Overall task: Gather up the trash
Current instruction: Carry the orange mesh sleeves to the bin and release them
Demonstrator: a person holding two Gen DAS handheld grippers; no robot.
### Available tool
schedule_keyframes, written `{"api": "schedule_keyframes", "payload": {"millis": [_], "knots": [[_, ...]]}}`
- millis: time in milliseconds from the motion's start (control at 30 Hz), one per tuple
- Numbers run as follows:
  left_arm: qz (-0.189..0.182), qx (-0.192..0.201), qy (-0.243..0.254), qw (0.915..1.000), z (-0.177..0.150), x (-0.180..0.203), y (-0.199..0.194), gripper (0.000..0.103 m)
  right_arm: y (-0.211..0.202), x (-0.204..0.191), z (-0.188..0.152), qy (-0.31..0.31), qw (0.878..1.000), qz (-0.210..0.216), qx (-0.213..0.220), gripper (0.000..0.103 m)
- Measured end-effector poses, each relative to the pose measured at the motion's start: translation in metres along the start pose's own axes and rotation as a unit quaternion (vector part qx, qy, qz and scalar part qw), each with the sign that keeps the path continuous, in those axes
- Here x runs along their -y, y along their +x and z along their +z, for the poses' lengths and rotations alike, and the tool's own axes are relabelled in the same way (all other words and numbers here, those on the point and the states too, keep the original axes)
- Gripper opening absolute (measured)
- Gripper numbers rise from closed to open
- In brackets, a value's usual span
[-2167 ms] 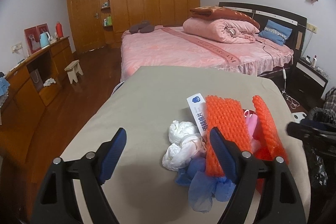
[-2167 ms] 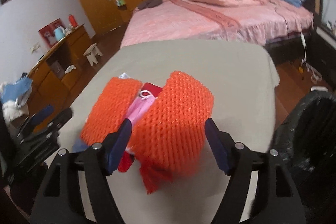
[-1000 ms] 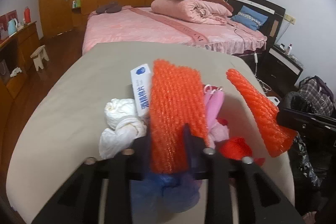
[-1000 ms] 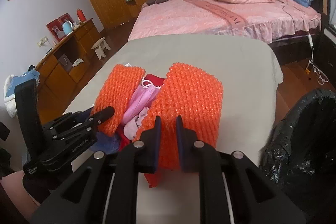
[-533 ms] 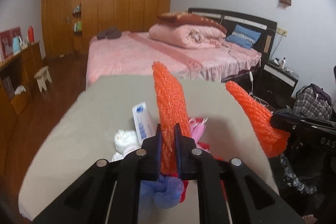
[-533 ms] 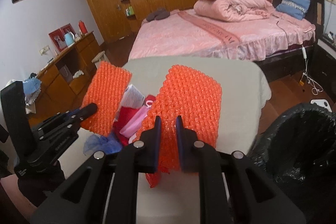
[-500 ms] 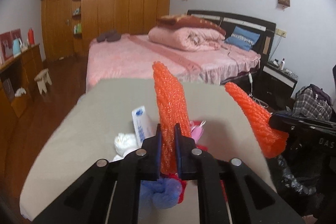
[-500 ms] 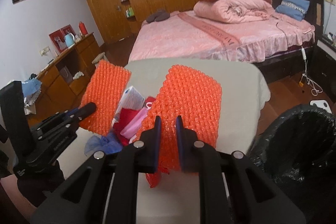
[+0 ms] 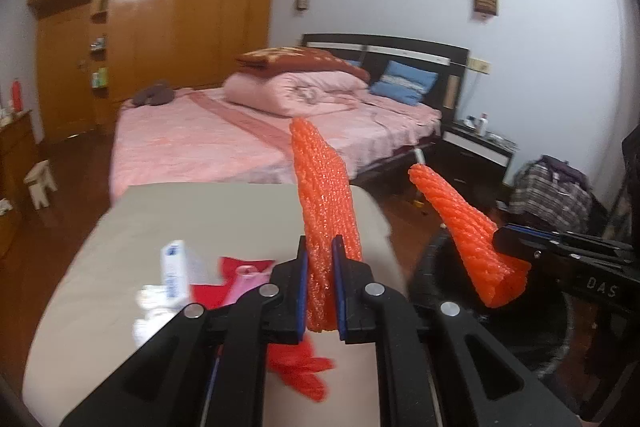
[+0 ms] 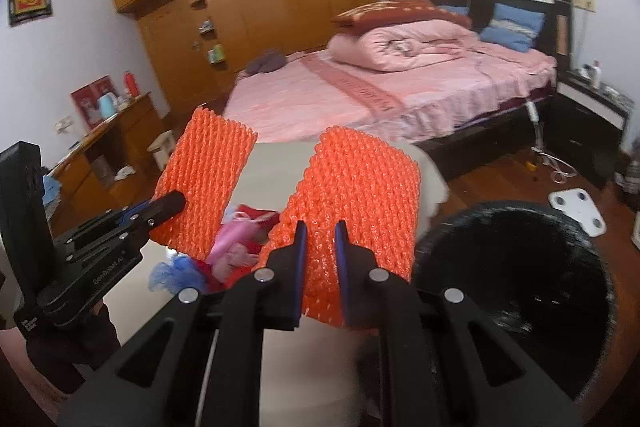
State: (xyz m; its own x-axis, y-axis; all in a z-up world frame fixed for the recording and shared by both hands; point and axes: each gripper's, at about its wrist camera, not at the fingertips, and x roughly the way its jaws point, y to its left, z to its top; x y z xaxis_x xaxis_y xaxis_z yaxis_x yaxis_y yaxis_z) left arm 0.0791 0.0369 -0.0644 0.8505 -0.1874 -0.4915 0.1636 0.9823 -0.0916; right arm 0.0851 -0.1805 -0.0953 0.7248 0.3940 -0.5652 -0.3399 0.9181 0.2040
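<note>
My left gripper (image 9: 320, 251) is shut on an orange foam net sleeve (image 9: 324, 195) and holds it upright above the grey table (image 9: 208, 223). My right gripper (image 10: 321, 231) is shut on a second orange foam net sleeve (image 10: 360, 183), lifted near the black trash bag (image 10: 516, 279). Each gripper shows in the other's view: the right gripper (image 9: 500, 239) at right, the left gripper (image 10: 176, 203) at left. On the table lie a white box (image 9: 174, 267), pink and red scraps (image 10: 240, 239), white wads (image 9: 150, 311) and blue netting (image 10: 176, 271).
The black-lined bin (image 9: 460, 287) stands off the table's right edge. A pink bed (image 10: 380, 87) lies behind the table, a wooden wardrobe (image 10: 260, 7) at the back, a wooden desk (image 10: 108, 151) at left, a black nightstand (image 10: 592, 111) and a white scale (image 10: 576, 205) at right.
Both grippers closed on the orange sleeves, lifted them off the pile and swung right toward the black bag. The remaining trash stays on the table.
</note>
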Motion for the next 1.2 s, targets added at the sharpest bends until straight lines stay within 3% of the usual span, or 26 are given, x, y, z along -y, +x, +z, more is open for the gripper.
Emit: {"api": "schedule_keyframes", "payload": {"millis": [333,633,733,767,833,1000,1200], "knots": [[-0.079,-0.02,0.041,0.9958,-0.006,0.076,0.027,0.011,-0.032,0.067,-0.027,0.046,0.996,-0.075,0.003,0.013],[-0.144,-0.054,0.065,0.986,-0.014,0.142,0.062,0.011,-0.04,0.118,-0.058,0.076,0.988,-0.131,-0.009,0.013],[-0.161,-0.068,0.071,0.9822,-0.017,0.158,0.073,0.016,-0.042,0.132,-0.066,0.088,0.985,-0.151,-0.013,0.017],[-0.166,-0.071,0.074,0.9807,-0.019,0.162,0.076,0.028,-0.043,0.137,-0.07,0.091,0.983,-0.158,-0.015,0.019],[-0.168,-0.075,0.076,0.9799,-0.02,0.166,0.08,0.045,-0.045,0.142,-0.075,0.096,0.981,-0.169,-0.016,0.033],[-0.145,-0.069,0.076,0.9841,-0.022,0.154,0.075,0.061,-0.05,0.14,-0.076,0.099,0.979,-0.18,0.006,0.086],[-0.068,-0.033,0.072,0.9946,-0.022,0.102,0.047,0.079,-0.042,0.113,-0.06,0.091,0.984,-0.147,0.038,0.096]]}}
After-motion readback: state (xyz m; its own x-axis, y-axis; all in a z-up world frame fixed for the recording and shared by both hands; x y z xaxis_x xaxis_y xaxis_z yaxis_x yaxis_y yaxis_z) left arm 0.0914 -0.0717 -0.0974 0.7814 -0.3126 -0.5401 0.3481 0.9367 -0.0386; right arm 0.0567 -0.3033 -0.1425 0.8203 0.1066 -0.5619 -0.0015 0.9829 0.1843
